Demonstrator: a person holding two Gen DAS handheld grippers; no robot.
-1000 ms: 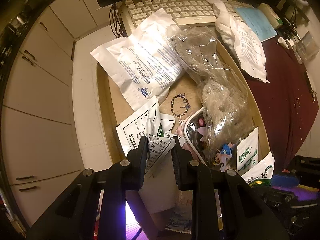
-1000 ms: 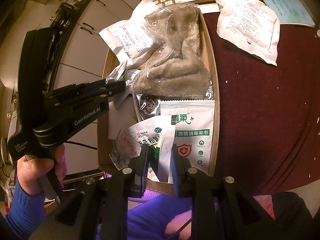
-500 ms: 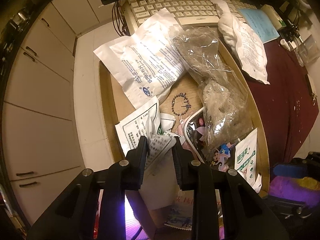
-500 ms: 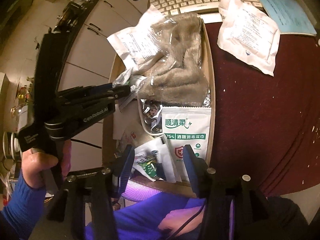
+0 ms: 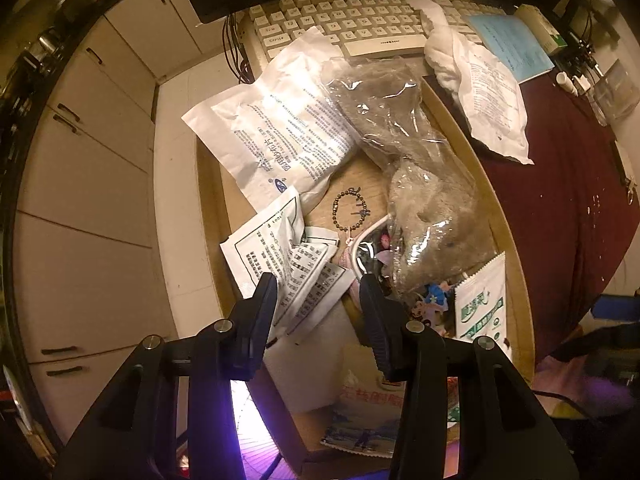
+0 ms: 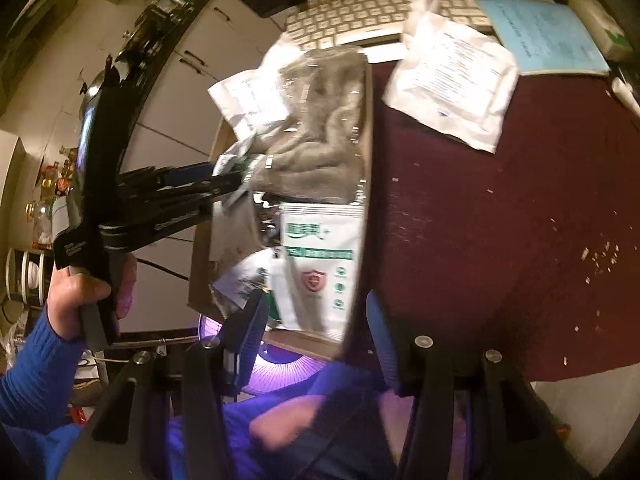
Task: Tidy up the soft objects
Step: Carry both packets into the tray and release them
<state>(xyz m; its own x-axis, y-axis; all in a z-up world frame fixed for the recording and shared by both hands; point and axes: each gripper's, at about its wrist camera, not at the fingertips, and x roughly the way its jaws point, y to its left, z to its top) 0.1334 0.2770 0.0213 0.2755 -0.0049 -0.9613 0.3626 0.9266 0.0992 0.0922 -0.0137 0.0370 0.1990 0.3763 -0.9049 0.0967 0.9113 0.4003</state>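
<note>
so both grippers just let go. the left gripper was pinching a crumpled leaflet a second ago, and now its jaws are spread wide with the paper lying loose between them, still resting on the pile in the tray. same on the other side: the right gripper had a white packet clamped a second ago, and now it's spread open with nothing in it, hanging over the tray's near end by the wipes pack. my read is that's two things dropped into the tray and both hands free for the next grab, probably the white pouch still sitting out on the maroon cloth near the keyboard. as for stuff in there: the leaflet is thin printed paper, creased and puffed up, so it'll slide around. the big pouch at the far left is flat, white and crinkly, hanging over the tray edge. the fuzzy grey thing is in clear shiny plastic, lumpy and squishy looking, lying along the right side. a little bead bracelet sits on the bare wood in the middle. the right view is pretty motion-blurred, so fine detail there is a guess.
</note>
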